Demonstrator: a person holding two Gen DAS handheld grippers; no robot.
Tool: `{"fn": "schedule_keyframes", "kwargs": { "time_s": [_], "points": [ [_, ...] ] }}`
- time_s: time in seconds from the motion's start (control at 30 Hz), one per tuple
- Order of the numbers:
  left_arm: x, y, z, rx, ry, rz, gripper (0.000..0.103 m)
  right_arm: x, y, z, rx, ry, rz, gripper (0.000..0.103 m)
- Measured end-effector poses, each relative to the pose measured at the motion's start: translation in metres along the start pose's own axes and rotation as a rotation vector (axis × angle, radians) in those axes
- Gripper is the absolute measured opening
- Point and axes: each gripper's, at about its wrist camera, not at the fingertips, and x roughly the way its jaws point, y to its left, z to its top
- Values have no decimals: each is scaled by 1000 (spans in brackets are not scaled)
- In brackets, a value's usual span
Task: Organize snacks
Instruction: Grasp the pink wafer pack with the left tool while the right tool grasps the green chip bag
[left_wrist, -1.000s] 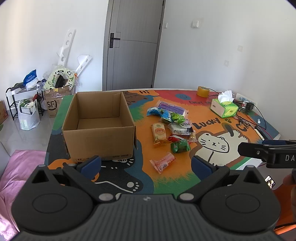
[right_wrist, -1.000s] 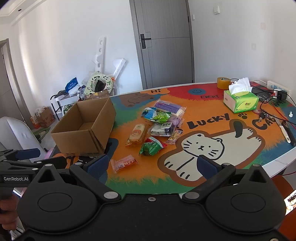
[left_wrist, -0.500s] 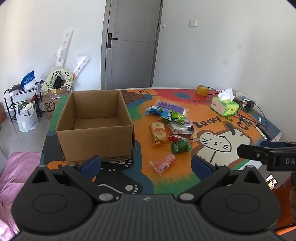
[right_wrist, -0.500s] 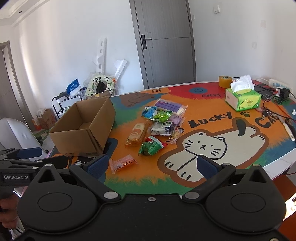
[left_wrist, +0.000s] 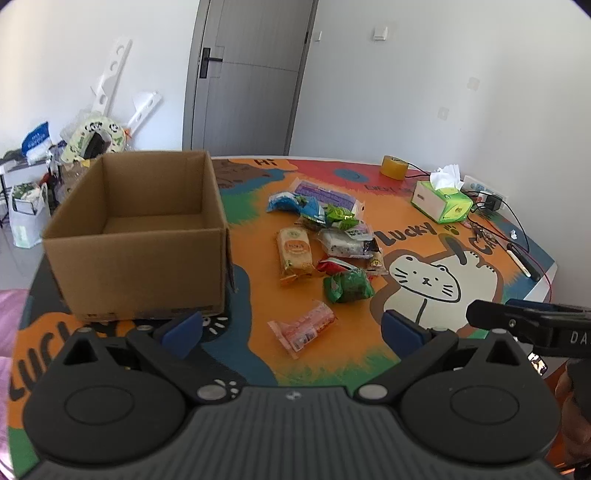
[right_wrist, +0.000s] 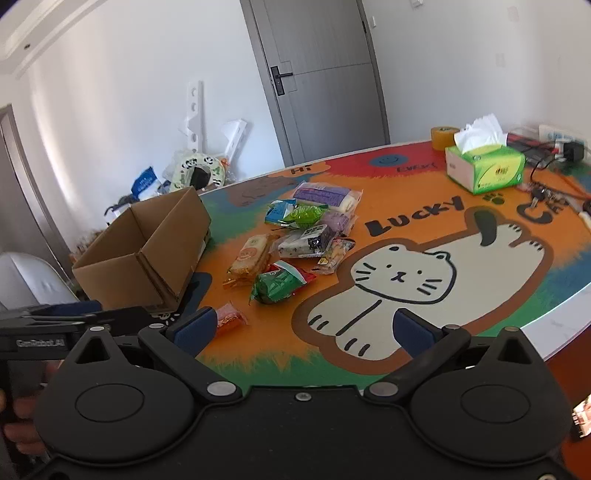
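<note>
Cardboard: one box (left_wrist: 147, 236); both grippers (left_wrist: 291, 328) (right_wrist: 303, 328) spread wide.

Probably a home: a grey door (left_wrist: 243, 77), a cartoon-cat tablecloth (right_wrist: 399, 280), a tissue box (right_wrist: 484, 168), floor clutter (left_wrist: 33, 177).

White walls enclose the room, with a grey door (left_wrist: 243, 74) shut in the far wall and a light switch (left_wrist: 379, 32) to its right. Daylight falls bright across the pale floor (left_wrist: 14, 258). A low rack (left_wrist: 11, 177) heaped with bags stands against the left wall
</note>
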Motion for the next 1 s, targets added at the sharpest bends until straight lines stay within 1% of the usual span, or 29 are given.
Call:
{"fn": "schedule_keyframes", "kwargs": {
  "time_s": [0.2,0.27,0.3,0.33,0.4,0.5,0.53,0.73,0.83,0.9,1.0],
  "points": [
    [20,-2,-3,3,7,-7,101,17,-10,-5,26,5,5,102],
    [27,-3,-3,1,12,-4,101,23,-13,-6,28,9,10,100],
    [31,-3,-3,-3,16,-4,97,26,-14,-7,31,12,13,97],
    [34,-3,-3,-5,19,-7,91,29,-16,-6,37,16,18,96],
    [41,-3,-3,-11,26,-2,86,36,-19,-7,48,24,29,91],
    [51,-3,-3,-8,37,2,82,45,-22,-7,66,32,44,85],
    [54,-3,-3,-7,42,1,81,49,-23,-7,71,36,50,85],
    [74,-4,-5,3,80,5,81,63,-25,-3,97,42,68,84],
    [85,-7,-7,40,96,11,81,66,-24,-3,105,46,74,84],
    [92,-10,-10,64,106,36,81,69,-24,-4,108,53,73,84],
    [94,-12,-12,96,89,39,81,72,-25,-5,118,63,73,85]
  ]
}}
